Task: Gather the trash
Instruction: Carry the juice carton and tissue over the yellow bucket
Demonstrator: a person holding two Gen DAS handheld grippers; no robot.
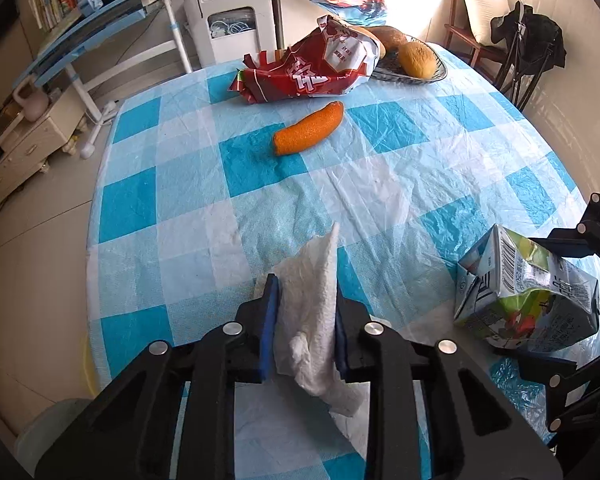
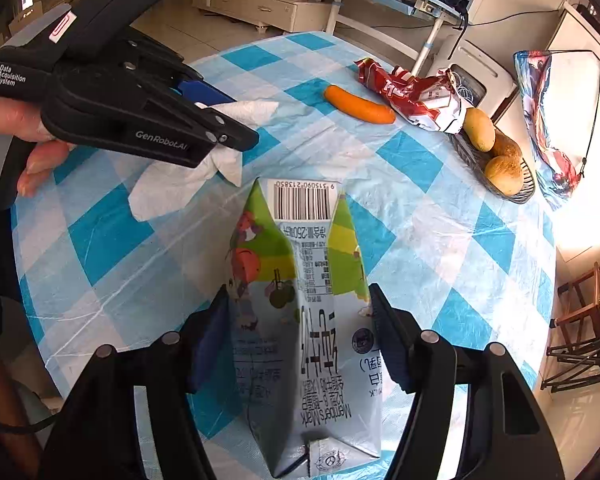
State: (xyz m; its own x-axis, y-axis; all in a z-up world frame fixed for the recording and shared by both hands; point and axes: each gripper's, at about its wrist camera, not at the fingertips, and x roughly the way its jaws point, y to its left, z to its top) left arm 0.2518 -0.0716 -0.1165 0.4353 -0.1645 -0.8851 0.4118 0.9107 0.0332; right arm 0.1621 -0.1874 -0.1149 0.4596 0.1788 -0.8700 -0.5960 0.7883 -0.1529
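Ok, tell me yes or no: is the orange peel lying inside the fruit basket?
No, the orange peel lies on the checked tablecloth, in front of the red wrapper and clear of the basket.

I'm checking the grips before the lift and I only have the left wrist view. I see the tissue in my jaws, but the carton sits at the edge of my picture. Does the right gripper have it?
Observer: Yes. In the right wrist view the right gripper has its pads against both sides of the milk carton.
Operator: Which end of the carton points away from it?
Observer: The barcode end; the carton looks dented.
Operator: Does my tissue hang free?
Observer: No. From that side the left gripper pinches the tissue, whose loose part lies on the tablecloth.
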